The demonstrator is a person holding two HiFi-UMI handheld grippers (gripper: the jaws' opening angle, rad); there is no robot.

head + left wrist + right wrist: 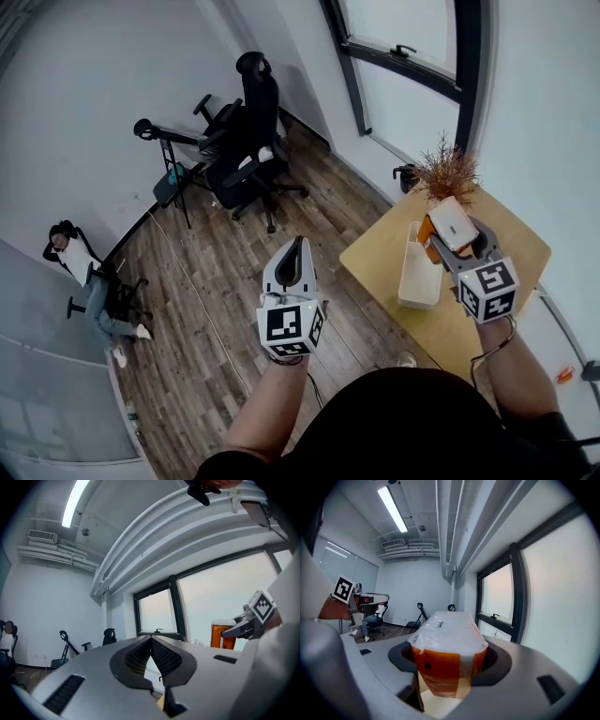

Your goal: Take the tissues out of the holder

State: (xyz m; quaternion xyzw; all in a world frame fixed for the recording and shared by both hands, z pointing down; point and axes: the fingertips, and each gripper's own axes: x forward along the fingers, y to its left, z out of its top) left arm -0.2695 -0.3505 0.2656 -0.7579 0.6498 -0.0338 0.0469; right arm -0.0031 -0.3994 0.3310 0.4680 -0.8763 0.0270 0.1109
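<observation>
The wooden table [375, 258] stands under the window [403, 56], and its left edges and corner face a wide stretch of open plank floor [225, 281]. A black office chair [251, 141] stands well away from the table's far left side, and a seated person [80, 267] is farther off still, by the wall. A dried plant [446, 172] stands at the table's far corner.

The cube on each gripper bears black-and-white square markers. Print on the wrapper is too blurred to read.

The tissue pack [449, 644] is orange with a pale, filmy top. It is out of the white holder [419, 281], which lies on the table. The right gripper [457, 246] is clamped on the pack's sides and holds it above the table, just beside the holder's far end. The left gripper [294, 253] hangs off the table's left edge over the floor, its jaws pressed together with nothing between them.
</observation>
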